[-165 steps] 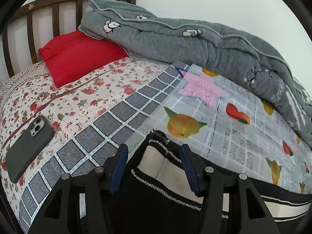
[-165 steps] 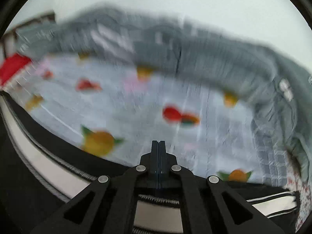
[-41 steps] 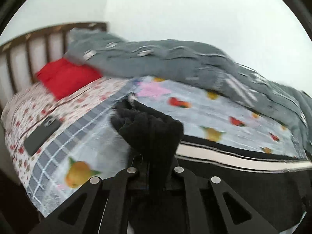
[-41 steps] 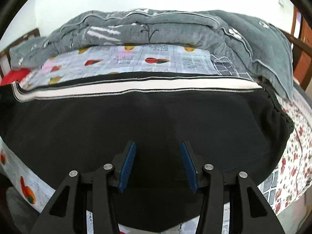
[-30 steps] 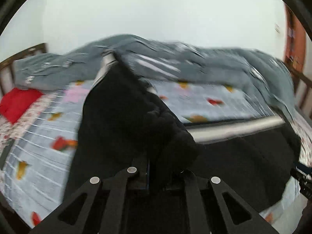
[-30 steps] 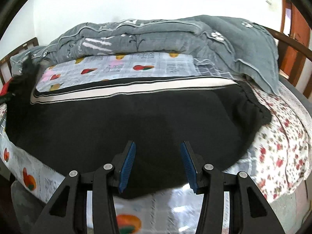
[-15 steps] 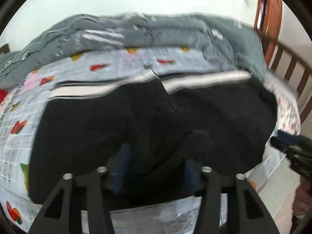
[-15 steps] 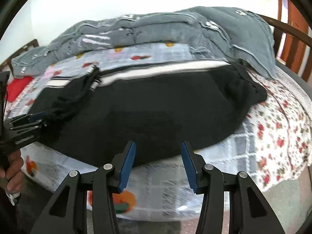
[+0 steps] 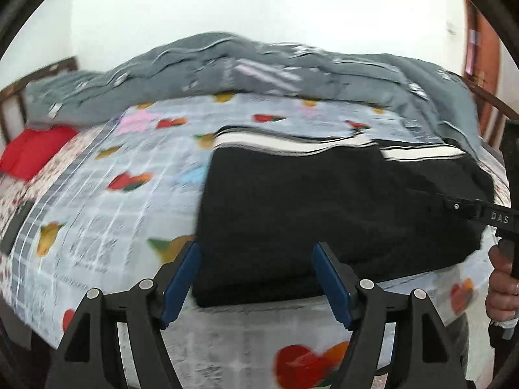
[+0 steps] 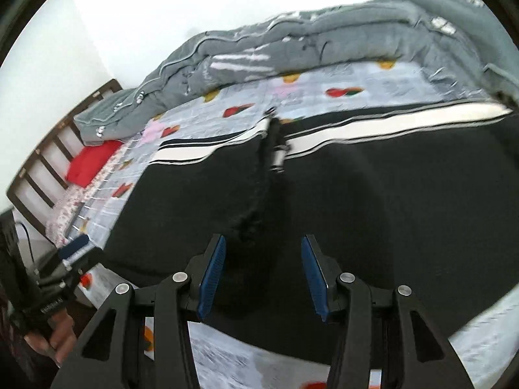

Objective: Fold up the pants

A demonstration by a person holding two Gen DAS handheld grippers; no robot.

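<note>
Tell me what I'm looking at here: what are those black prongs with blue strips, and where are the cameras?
There is no robot. A person holds two hand tools, each with a camera looking along its fingers. One picture comes from the left gripper, the other from the right gripper. Both are open and hold nothing. On the bed's fruit-print sheet lie black pants with a white stripe, folded over. Behind sit a gray quilt and a red pillow.
</note>
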